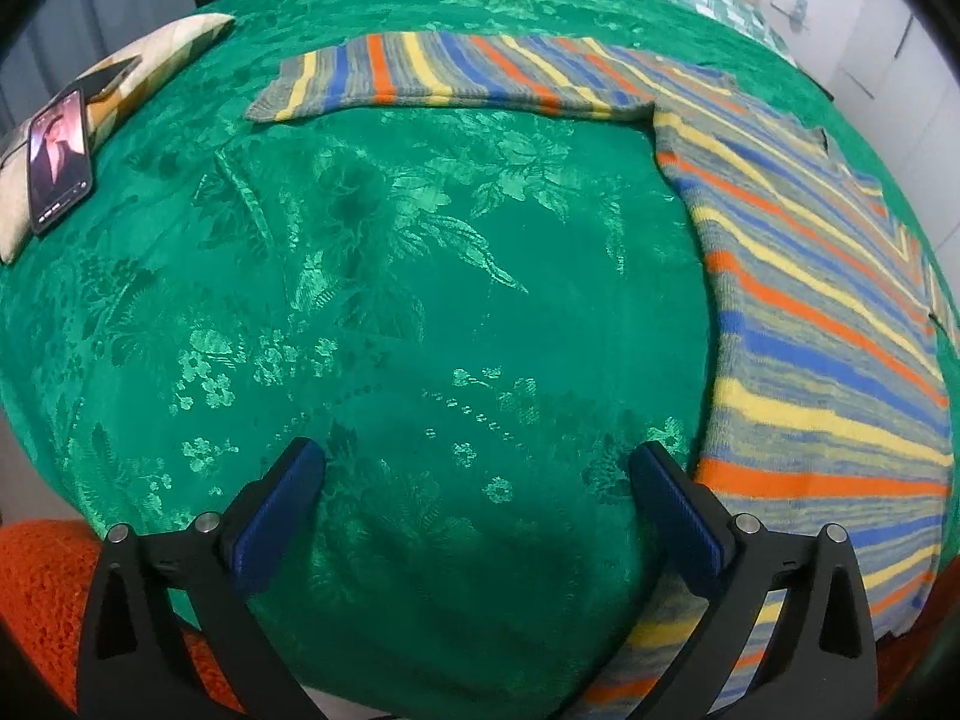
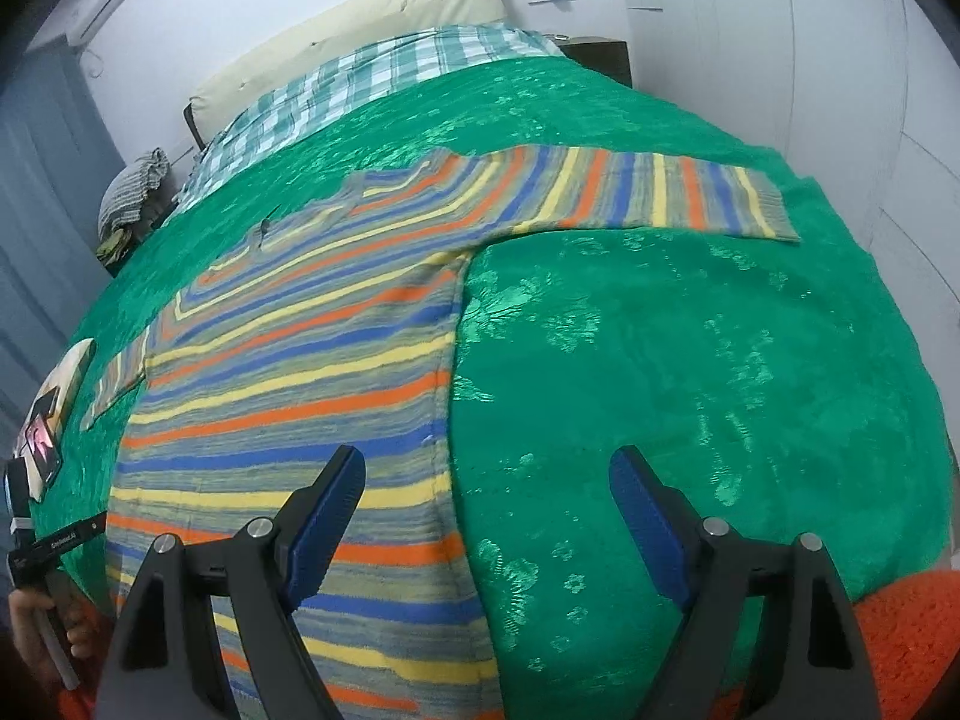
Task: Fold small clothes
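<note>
A striped knit sweater (image 1: 822, 324) in orange, yellow, blue and grey lies flat on the green bedspread (image 1: 390, 276). One sleeve (image 1: 456, 81) stretches out to the left in the left wrist view. In the right wrist view the sweater (image 2: 300, 378) fills the left half, and its other sleeve (image 2: 648, 192) reaches right. My left gripper (image 1: 477, 462) is open above bare bedspread, just left of the sweater's side edge. My right gripper (image 2: 487, 468) is open too, straddling the sweater's right side edge near the hem. Nothing sits between either pair of fingers.
A phone (image 1: 57, 159) with a lit screen lies on a patterned cushion (image 1: 114, 84) at the bed's left side. A plaid sheet (image 2: 360, 84) and a cream pillow (image 2: 360, 18) are at the head. An orange rug (image 2: 912, 636) is below the bed's edge. A hand (image 2: 42, 630) holds the other gripper's handle.
</note>
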A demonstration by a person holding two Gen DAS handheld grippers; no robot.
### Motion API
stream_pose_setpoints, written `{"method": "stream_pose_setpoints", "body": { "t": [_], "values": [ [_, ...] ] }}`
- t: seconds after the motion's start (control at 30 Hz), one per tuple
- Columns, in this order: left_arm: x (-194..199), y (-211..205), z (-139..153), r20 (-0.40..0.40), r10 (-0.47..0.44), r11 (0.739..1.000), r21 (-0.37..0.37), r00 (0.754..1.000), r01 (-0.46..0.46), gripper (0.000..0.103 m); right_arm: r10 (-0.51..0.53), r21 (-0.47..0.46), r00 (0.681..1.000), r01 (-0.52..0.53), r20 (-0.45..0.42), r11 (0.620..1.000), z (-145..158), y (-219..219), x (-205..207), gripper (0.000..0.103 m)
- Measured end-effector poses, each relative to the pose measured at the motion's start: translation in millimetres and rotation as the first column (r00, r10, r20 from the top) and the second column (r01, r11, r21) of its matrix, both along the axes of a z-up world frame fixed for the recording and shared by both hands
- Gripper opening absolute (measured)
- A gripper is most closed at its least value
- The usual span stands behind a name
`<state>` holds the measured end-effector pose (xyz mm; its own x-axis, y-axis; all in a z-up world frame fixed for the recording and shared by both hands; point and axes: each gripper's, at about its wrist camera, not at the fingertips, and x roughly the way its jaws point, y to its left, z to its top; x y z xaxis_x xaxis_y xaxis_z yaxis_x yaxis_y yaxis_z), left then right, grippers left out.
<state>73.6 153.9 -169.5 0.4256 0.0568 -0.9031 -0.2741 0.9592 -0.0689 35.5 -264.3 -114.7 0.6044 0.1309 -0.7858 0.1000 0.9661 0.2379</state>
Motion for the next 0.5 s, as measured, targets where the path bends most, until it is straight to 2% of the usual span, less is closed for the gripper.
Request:
{"method": "stream_pose_setpoints", "body": {
  "t": [0.23, 0.5],
  "values": [
    [-3.0, 3.9, -1.9, 0.021, -0.012, 1.0, -0.015, 1.0, 0.012, 0.103, -0.001, 0.019, 1.0, 0.001, -0.001, 1.0, -0.7, -0.5, -0.7, 0.083],
    [-4.4, -2.8, -4.5, -0.017, -0.062, 0.997, 0.05, 0.998, 0.062, 0.103, 0.015, 0.014, 1.0, -0.015, -0.006, 1.0, -2.8, 5.5, -0.9, 0.083]
  ]
}}
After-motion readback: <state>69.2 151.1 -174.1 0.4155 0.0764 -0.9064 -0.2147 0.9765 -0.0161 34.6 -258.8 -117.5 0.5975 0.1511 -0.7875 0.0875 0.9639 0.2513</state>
